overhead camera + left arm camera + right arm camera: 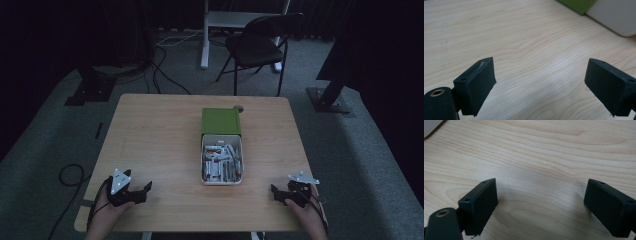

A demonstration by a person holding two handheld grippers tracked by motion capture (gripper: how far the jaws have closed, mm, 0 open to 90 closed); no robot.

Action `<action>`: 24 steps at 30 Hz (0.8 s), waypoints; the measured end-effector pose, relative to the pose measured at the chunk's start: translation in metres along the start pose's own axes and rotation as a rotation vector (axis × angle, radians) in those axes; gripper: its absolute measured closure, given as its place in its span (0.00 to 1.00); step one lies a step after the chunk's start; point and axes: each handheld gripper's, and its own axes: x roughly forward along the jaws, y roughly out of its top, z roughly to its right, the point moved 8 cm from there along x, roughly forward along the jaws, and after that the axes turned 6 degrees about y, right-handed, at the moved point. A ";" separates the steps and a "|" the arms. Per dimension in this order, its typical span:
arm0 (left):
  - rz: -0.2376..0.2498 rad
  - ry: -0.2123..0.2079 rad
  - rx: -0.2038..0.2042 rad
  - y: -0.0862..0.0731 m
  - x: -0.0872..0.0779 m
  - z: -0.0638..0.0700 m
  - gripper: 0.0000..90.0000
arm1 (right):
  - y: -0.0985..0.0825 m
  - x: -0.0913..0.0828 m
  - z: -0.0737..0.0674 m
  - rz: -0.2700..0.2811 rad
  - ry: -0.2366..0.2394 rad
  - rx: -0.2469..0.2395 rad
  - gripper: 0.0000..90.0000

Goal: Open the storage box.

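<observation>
Nearest, the left gripper (141,189) is resting by the table's (150,130) near-left corner and the right gripper (278,193) by the near-right, both with jaws spread wide and gripping nothing. Farther in, right of centre, the white tray (222,181) of small pieces is lying lengthwise toward the far edge, its green lid (221,121) beyond. The left gripper view is catching the tray's corner (614,17).
</observation>
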 end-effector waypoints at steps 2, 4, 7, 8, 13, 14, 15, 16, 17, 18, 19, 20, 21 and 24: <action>-0.004 0.007 -0.021 -0.001 0.000 -0.003 0.12 | 0.000 0.000 0.000 0.000 0.000 0.000 0.12; -0.038 0.064 -0.060 -0.006 0.000 -0.014 0.12 | 0.000 0.000 0.000 0.000 0.000 0.000 0.12; -0.105 0.098 -0.075 -0.015 0.001 -0.022 0.12 | 0.000 0.000 0.000 0.000 0.000 0.000 0.12; -0.124 0.101 -0.075 -0.018 0.002 -0.023 0.12 | 0.000 0.000 0.000 0.000 0.000 0.000 0.12; -0.209 0.116 -0.075 -0.030 0.005 -0.026 0.12 | 0.000 0.000 0.000 0.000 0.000 0.000 0.12; -0.209 0.116 -0.075 -0.030 0.005 -0.026 0.12 | 0.000 0.000 0.000 0.000 0.000 0.000 0.12; -0.234 0.126 -0.053 -0.034 0.006 -0.027 0.12 | 0.000 0.000 0.000 0.000 0.000 0.000 0.12; -0.241 0.126 -0.060 -0.036 0.007 -0.027 0.12 | 0.000 0.000 0.000 0.000 0.000 0.000 0.12; -0.248 0.126 -0.061 -0.038 0.008 -0.027 0.12 | 0.000 0.000 0.000 0.000 0.000 0.000 0.12; -0.248 0.126 -0.074 -0.039 0.009 -0.028 0.12 | 0.000 0.000 0.000 0.000 0.000 0.000 0.12; -0.249 0.124 -0.096 -0.039 0.010 -0.028 0.11 | 0.000 0.000 0.000 0.000 0.000 0.000 0.12; -0.253 0.130 -0.102 -0.039 0.010 -0.029 0.11 | 0.000 0.000 0.000 0.000 0.000 0.001 0.12; -0.248 0.144 -0.100 -0.038 0.011 -0.031 0.11 | 0.000 0.000 0.000 0.000 0.000 0.001 0.12; -0.254 0.137 -0.113 -0.038 0.013 -0.030 0.11 | 0.000 0.000 0.000 0.000 0.000 0.001 0.12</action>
